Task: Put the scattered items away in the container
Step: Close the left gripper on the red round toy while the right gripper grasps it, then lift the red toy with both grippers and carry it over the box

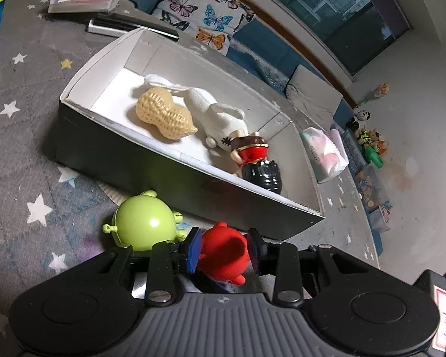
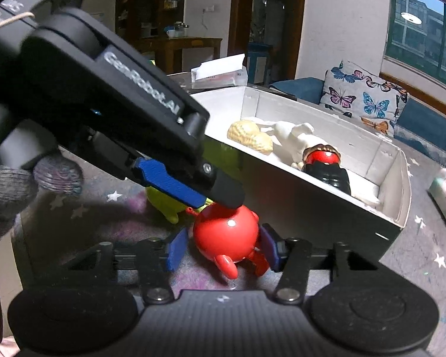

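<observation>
Right claw (image 2: 223, 251) clamped on red toy (image 2: 226, 238), on the rug beside box (image 2: 327, 208).
Left claw (image 1: 223, 248) straddles it, jaws slack; I cannot confirm pad contact. Green toy (image 1: 145, 223) half hidden.

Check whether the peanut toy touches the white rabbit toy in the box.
Touching: in the left wrist view the peanut toy lies against the white rabbit toy, with no gap.

White "GenRobot.AI" lettering on the black left gripper (image 2: 223, 200) body, other labels too blurred to read
</observation>
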{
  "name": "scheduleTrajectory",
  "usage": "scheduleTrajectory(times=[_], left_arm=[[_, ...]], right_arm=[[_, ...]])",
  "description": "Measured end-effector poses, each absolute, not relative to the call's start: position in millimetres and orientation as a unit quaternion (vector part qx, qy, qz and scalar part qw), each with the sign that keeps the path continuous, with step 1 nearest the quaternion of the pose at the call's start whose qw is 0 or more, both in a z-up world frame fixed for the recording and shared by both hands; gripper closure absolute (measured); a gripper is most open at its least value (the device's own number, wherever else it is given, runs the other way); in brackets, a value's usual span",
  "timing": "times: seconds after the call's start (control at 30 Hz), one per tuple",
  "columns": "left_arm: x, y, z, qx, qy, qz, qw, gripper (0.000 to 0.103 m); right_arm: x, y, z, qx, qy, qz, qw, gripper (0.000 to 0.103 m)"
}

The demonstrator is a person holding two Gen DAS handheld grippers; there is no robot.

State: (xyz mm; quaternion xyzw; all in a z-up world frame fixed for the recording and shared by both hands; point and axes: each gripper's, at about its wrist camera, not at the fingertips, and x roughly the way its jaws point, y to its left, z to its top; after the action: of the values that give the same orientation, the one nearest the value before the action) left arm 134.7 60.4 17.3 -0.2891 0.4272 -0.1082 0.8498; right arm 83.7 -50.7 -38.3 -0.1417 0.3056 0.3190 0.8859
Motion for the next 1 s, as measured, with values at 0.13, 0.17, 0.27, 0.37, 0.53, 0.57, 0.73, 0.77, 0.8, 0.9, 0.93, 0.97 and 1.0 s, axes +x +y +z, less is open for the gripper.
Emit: scheduleTrajectory(times=[0.13,0.17,0.27,0.37,0.53,0.57,0.73,0.77,0.8,0.9,0.93,0.97,1.0], left_arm=[[135,61,11,-0.303,0.434,-0.109,0.842,0.065],[135,61,10,-0.303,0.434,-0.110,0.841,0.065],[132,59,10,-0.301,0.438,-0.116,0.839,0.064],[130,56,9,-0.296,0.443,-0.126,0.837,0.063],[128,52,3,-0.305,0.452,-0.131,0.828,0.058],[128,51,4,-0.305,0.454,-0.130,0.827,0.058],[120,50,19,-0.285,0.447,-0.143,0.836,0.058],[119,51,24,-0.283,0.442,-0.145,0.839,0.058],[118,51,29,-0.282,0.437,-0.146,0.841,0.058],[117,56,44,-0.287,0.421,-0.147,0.848,0.058],[117,58,49,-0.287,0.415,-0.147,0.851,0.058],[118,60,56,-0.288,0.408,-0.147,0.854,0.058],[119,63,62,-0.288,0.402,-0.146,0.857,0.058]], right_arm=[[82,-52,-38,-0.147,0.305,0.323,0.884,0.054],[81,-53,-38,-0.148,0.304,0.323,0.884,0.054],[79,-55,-37,-0.147,0.306,0.325,0.883,0.054],[73,-58,-36,-0.150,0.307,0.328,0.881,0.054],[67,-61,-37,-0.153,0.306,0.325,0.882,0.054],[66,-61,-36,-0.153,0.307,0.324,0.882,0.054],[59,-59,-26,-0.159,0.298,0.326,0.883,0.054],[59,-59,-21,-0.158,0.294,0.327,0.884,0.054],[59,-58,-18,-0.159,0.291,0.327,0.885,0.054],[60,-55,-5,-0.166,0.273,0.330,0.888,0.054],[60,-54,-1,-0.168,0.266,0.331,0.889,0.054],[62,-52,4,-0.171,0.260,0.333,0.890,0.054],[64,-50,10,-0.173,0.253,0.334,0.892,0.054]])
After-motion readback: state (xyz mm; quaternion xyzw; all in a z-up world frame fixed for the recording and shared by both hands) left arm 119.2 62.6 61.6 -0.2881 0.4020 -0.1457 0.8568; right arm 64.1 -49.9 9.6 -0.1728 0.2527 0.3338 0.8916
